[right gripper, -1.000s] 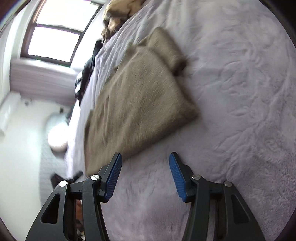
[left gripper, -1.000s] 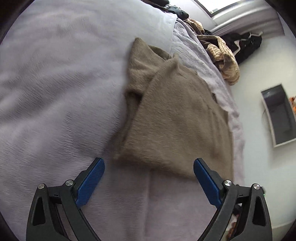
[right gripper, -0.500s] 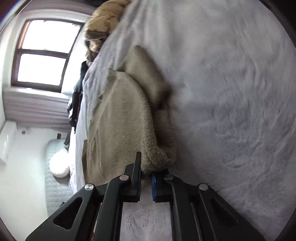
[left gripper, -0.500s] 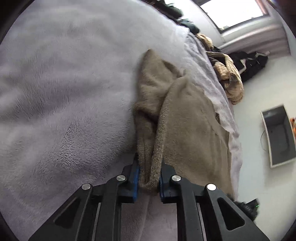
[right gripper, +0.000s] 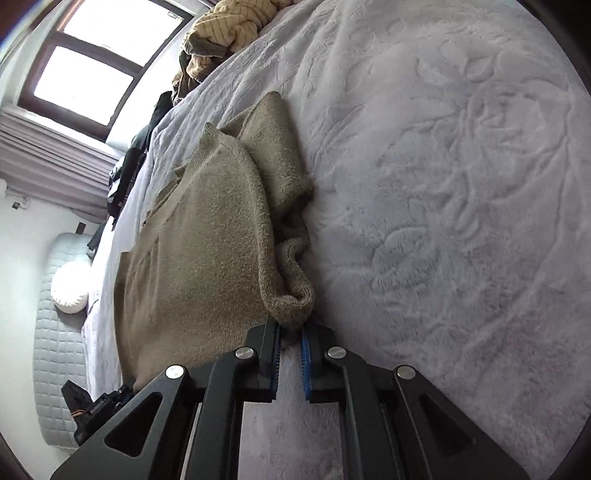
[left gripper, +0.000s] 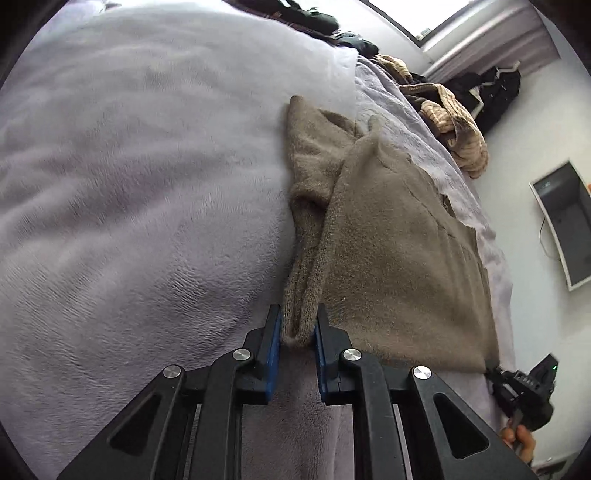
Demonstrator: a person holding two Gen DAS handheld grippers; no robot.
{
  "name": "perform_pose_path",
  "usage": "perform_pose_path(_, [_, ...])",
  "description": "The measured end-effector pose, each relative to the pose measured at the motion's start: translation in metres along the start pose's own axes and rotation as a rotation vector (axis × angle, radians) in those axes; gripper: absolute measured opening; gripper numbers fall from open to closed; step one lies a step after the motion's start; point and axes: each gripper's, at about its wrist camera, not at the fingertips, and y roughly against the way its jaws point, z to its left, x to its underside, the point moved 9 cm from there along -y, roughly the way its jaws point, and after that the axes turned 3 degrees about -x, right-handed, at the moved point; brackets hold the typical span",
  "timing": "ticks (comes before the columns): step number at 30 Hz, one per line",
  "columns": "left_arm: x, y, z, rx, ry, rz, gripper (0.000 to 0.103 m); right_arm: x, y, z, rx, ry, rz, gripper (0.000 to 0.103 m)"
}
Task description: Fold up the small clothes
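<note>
A tan knitted sweater (left gripper: pixel 399 251) lies partly folded on a pale lilac fleece blanket (left gripper: pixel 147 184). My left gripper (left gripper: pixel 297 338) is shut on the sweater's near folded edge, which bunches up between the blue pads. In the right wrist view the same sweater (right gripper: pixel 207 251) lies to the left, and my right gripper (right gripper: pixel 291 332) is shut on its near rolled corner. The sweater's sleeve (right gripper: pixel 273 147) is folded under, on the far side.
A heap of tan striped clothes (left gripper: pixel 450 122) and dark garments (left gripper: pixel 491 92) lies at the far end of the bed, also seen in the right wrist view (right gripper: pixel 229 26). The bed edge runs along the sweater's outer side. A window (right gripper: pixel 85 70) and a white cushion (right gripper: pixel 72 282) lie beyond.
Both grippers were open above the sweater's near edge a second ago. They came down and shut on it, and now hold it slightly raised.
</note>
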Motion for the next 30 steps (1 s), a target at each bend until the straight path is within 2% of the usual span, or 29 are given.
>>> perform_pose_path(3, [-0.004, 0.014, -0.003, -0.01, -0.053, -0.016, 0.018, 0.005, 0.019, 0.004, 0.038, 0.041, -0.022, 0.011])
perform_pose_path(8, [-0.021, 0.051, -0.006, -0.044, -0.127, -0.112, 0.018, 0.009, 0.04, 0.033, 0.042, 0.136, -0.074, 0.011])
perform_pose_path(11, [-0.032, 0.052, -0.017, -0.059, -0.18, -0.125, 0.018, 0.012, 0.027, 0.06, 0.006, 0.184, -0.045, 0.011])
perform_pose_path(16, [-0.046, 0.03, -0.027, -0.129, -0.199, -0.104, 0.02, 0.021, -0.003, 0.093, -0.013, 0.235, 0.022, 0.011])
perform_pose_path(17, [-0.053, 0.025, -0.029, -0.149, -0.204, -0.109, 0.027, 0.022, -0.007, 0.097, -0.007, 0.253, 0.027, 0.011])
perform_pose_path(18, [-0.059, 0.022, -0.031, -0.159, -0.208, -0.12, 0.065, 0.024, -0.01, 0.099, 0.004, 0.269, 0.028, 0.011])
perform_pose_path(19, [-0.067, 0.022, -0.034, -0.169, -0.211, -0.152, 0.085, 0.024, -0.013, 0.101, 0.012, 0.28, 0.029, 0.011])
perform_pose_path(21, [-0.079, 0.022, -0.042, -0.164, -0.239, -0.203, 0.085, 0.024, -0.018, 0.103, 0.018, 0.29, 0.037, 0.011])
perform_pose_path(23, [-0.093, 0.017, -0.062, -0.118, -0.267, -0.209, 0.085, 0.022, -0.02, 0.1, 0.024, 0.291, 0.041, 0.011])
perform_pose_path(24, [-0.098, 0.016, -0.069, -0.1, -0.272, -0.214, 0.079, 0.021, -0.023, 0.098, 0.028, 0.286, 0.046, 0.011])
perform_pose_path(25, [-0.106, 0.011, -0.082, -0.065, -0.288, -0.213, 0.064, 0.019, -0.026, 0.098, 0.029, 0.281, 0.051, 0.011])
perform_pose_path(26, [-0.111, 0.004, -0.091, -0.039, -0.3, -0.197, 0.058, 0.018, -0.031, 0.099, 0.031, 0.275, 0.055, 0.011])
perform_pose_path(28, [-0.117, -0.01, -0.107, 0.033, -0.307, -0.154, 0.031, 0.016, -0.037, 0.1, 0.029, 0.267, 0.06, 0.011])
perform_pose_path(29, [-0.119, -0.022, -0.115, 0.083, -0.308, -0.116, 0.03, 0.016, -0.038, 0.1, 0.027, 0.267, 0.061, 0.011])
perform_pose_path(30, [-0.121, -0.031, -0.117, 0.096, -0.307, -0.094, 0.03, 0.015, -0.039, 0.101, 0.026, 0.27, 0.062, 0.011])
